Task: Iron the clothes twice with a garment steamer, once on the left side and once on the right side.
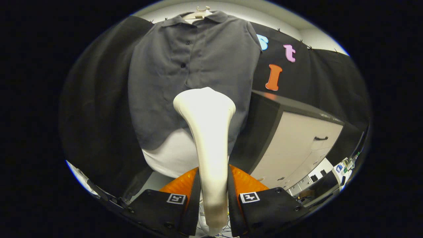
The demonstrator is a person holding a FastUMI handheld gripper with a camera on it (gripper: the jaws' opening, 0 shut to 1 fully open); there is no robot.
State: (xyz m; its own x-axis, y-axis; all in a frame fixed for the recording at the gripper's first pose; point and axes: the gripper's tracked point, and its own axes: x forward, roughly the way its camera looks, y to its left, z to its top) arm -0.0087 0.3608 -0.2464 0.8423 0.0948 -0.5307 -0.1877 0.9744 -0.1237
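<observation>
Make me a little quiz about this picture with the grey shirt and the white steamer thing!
1. True or false: the gripper is shut on the garment steamer.
2. What does the grey shirt hang from?
A. a hanger
B. a chair
C. the cabinet
3. Fill in: the steamer's wide head points toward the ____.

Key
1. True: both fingers press its handle.
2. A, the white hanger.
3. Shirt; whether the two touch cannot be told.

A black-topped cabinet [297,145] stands beside a white hanger [199,12].

Grey shirt [195,69] on cream hanger [198,12]
</observation>
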